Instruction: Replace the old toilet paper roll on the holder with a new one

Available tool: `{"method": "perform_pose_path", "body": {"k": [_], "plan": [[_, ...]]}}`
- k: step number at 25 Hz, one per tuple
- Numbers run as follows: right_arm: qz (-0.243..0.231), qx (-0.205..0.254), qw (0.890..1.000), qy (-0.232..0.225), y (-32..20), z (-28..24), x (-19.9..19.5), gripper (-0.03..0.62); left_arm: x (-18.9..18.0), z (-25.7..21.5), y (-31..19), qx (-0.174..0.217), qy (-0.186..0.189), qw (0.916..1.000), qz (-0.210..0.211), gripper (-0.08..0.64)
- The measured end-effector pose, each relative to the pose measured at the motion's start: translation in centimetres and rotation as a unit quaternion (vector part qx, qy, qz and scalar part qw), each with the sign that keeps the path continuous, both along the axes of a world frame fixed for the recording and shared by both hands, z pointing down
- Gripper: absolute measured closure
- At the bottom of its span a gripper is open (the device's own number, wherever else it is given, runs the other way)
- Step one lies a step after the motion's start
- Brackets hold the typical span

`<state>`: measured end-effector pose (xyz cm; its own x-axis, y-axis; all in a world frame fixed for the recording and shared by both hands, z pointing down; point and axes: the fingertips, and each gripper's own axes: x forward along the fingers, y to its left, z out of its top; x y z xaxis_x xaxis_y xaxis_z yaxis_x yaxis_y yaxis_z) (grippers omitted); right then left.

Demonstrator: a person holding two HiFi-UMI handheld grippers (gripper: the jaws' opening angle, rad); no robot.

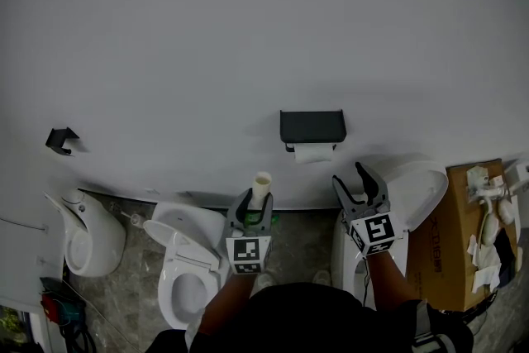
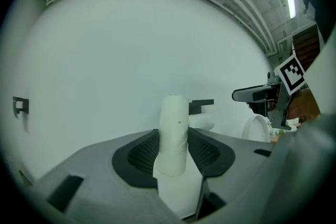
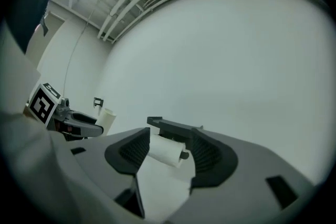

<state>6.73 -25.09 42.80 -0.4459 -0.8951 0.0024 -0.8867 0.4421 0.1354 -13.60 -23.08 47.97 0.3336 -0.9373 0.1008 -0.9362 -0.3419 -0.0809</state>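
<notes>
A black wall holder carries a small white paper roll under its shelf. My left gripper is shut on a slim white tube that stands upright between its pads, below and left of the holder. In the left gripper view the tube partly hides the holder. My right gripper stands open with nothing in it, just right of and below the roll. In the right gripper view the roll and holder show beyond the jaws, apart from them.
A white toilet with its seat up stands below left, a second white fixture further left. Another toilet lid and a cardboard box with white parts on it are at the right. A black hook is on the wall.
</notes>
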Motion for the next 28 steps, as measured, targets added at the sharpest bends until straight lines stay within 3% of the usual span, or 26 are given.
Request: {"method": "perform_pose_path", "body": {"k": [3, 8, 18, 28], "plan": [[0.006, -0.007, 1.000, 0.011, 0.1, 0.4, 0.1, 0.416, 0.2, 0.2, 0.0, -0.002, 0.000, 1.0000, 0.001, 0.391], [0.025, 0.020, 0.999, -0.003, 0.3, -0.8, 0.7, 0.580, 0.3, -0.1, 0.0, -0.001, 0.000, 1.0000, 0.003, 0.391], [0.027, -0.007, 0.999, 0.031, 0.3, 0.5, 0.1, 0.591, 0.3, -0.5, 0.0, 0.005, 0.004, 1.0000, 0.001, 0.391], [0.016, 0.002, 0.998, 0.060, 0.1, 0.7, -1.4, 0.591, 0.0, -0.5, 0.0, 0.003, 0.001, 1.0000, -0.003, 0.391]]}}
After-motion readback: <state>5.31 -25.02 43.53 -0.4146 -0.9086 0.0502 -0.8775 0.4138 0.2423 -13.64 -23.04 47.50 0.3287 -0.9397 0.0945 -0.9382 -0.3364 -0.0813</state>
